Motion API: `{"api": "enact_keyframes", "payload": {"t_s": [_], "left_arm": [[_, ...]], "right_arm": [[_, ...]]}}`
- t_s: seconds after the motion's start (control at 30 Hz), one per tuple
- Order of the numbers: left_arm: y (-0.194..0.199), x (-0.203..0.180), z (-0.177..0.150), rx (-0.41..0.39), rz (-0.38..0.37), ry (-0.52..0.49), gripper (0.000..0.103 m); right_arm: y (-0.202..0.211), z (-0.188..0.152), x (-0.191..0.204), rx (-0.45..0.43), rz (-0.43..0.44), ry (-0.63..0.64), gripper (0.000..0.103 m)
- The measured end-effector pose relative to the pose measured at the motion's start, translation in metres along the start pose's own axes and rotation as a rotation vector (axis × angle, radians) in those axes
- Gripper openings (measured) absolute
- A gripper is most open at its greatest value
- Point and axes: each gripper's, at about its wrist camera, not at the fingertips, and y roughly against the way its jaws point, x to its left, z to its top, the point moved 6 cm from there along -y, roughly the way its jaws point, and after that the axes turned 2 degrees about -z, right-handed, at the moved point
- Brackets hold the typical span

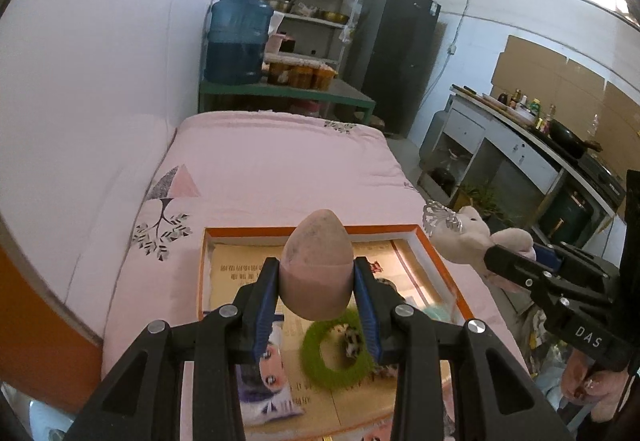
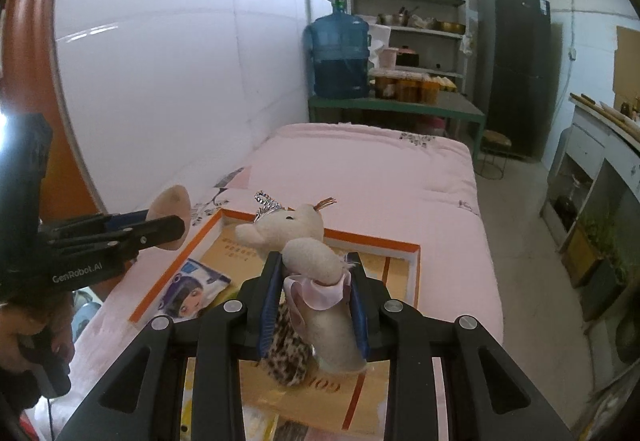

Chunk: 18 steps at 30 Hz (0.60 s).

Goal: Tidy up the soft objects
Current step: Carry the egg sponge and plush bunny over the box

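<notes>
Above the orange-rimmed box (image 1: 438,253), left gripper (image 1: 316,277) clamps a pink sponge egg (image 1: 316,261); right gripper (image 2: 312,305) clamps a plush toy (image 2: 316,281). Both await placing; a green ring (image 1: 320,357) already lies inside.

Green ring (image 1: 335,355) partly behind left gripper (image 1: 316,287), blurred.

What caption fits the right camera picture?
Right gripper holds a plush toy above the orange box.
</notes>
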Motion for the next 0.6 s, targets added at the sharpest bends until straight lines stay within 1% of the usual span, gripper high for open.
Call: {"api": "enact_keyframes", "payload": {"t_s": [0.17,0.4,0.6], "left_arm": [[-0.021,0.012,0.005,0.022,0.009,0.028,0.037],[-0.05,0.024,0.012,0.059,0.032,0.042,0.037],[-0.078,0.033,0.012,0.106,0.043,0.071,0.037]], "right_arm": [[-0.027,0.004,-0.009,0.04,0.014,-0.017,0.032],[-0.068,0.007,-0.016,0.098,0.037,-0.039,0.032],[-0.105,0.009,-0.018,0.143,0.038,-0.057,0.032]]}}
